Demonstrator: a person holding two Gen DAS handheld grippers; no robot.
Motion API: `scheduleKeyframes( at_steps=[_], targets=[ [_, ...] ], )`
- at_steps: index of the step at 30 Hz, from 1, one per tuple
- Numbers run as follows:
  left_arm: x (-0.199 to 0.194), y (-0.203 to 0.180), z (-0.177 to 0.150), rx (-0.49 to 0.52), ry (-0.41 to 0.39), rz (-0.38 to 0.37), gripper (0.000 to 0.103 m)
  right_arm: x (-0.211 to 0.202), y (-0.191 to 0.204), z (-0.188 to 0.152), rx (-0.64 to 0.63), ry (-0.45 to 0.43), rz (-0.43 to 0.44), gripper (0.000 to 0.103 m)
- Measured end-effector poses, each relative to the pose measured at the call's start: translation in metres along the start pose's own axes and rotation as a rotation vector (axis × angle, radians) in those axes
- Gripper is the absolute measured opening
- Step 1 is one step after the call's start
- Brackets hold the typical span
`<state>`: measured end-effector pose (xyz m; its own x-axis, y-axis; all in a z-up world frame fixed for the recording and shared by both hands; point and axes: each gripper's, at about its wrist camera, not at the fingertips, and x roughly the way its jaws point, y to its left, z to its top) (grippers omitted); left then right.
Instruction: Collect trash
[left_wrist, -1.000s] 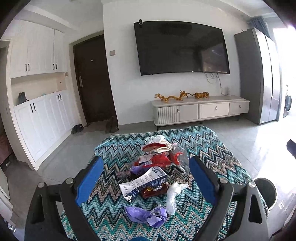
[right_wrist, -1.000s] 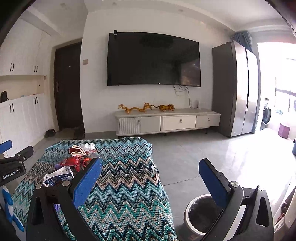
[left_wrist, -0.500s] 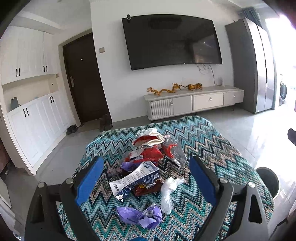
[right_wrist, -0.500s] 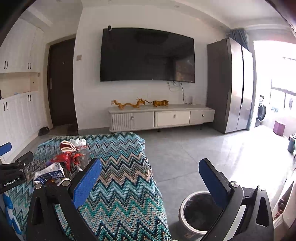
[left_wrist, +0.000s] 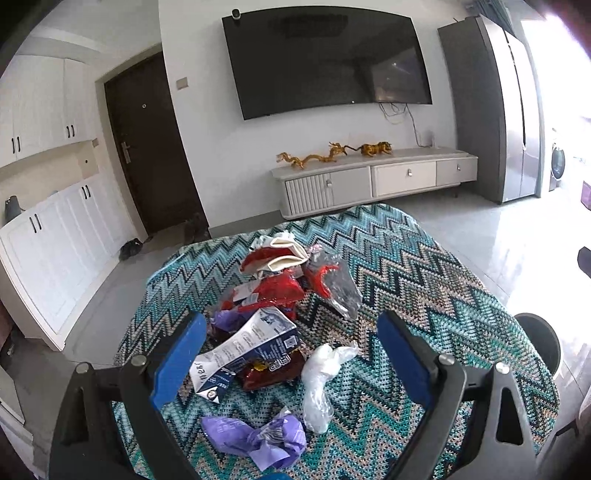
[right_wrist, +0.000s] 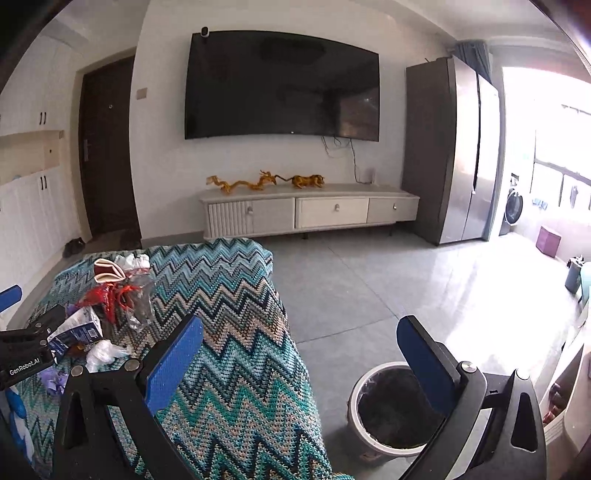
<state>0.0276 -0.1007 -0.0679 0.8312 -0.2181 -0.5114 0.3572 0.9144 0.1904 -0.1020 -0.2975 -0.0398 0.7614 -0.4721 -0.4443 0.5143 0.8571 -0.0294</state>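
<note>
Trash heaped mid-table, nothing grasped; both hand-held grippers spread wide and empty.

Left hand-held gripper (left_wrist: 291, 350) poised over the table (left_wrist: 424, 266), straddling the pile; right hand-held gripper (right_wrist: 299, 354) held off the table's edge above the bin (right_wrist: 388, 410) on the floor. Counted loose in front: one flattened carton (left_wrist: 247, 347), stiffish, best pinched at an edge; one clear plastic wad (left_wrist: 321, 376), light, slippery, best taken at its bunched middle; one purple wrapper (left_wrist: 255, 439), soft, crushable. Behind: red wrappers (left_wrist: 273, 291) and a foil bag (left_wrist: 340, 288), tangled, number not determinable. All judged light, none fragile.
</note>
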Motion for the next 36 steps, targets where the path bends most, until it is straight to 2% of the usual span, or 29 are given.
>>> scheduleKeyframes(
  at_steps=[12, 24, 36],
  targets=[
    [0.013, -0.003, -0.004, 0.002, 0.022, -0.036, 0.094, 0.011, 0.004, -0.003, -0.006, 0.024, -0.014, 0.103],
    [-0.004, -0.020, 0.010, 0.067, -0.061, -0.030, 0.094, 0.007, -0.001, -0.005, -0.004, 0.024, -0.037, 0.103],
    [-0.012, -0.038, 0.010, 0.113, -0.058, -0.057, 0.094, -0.008, -0.013, -0.002, 0.003, 0.006, -0.066, 0.103]
  ],
)
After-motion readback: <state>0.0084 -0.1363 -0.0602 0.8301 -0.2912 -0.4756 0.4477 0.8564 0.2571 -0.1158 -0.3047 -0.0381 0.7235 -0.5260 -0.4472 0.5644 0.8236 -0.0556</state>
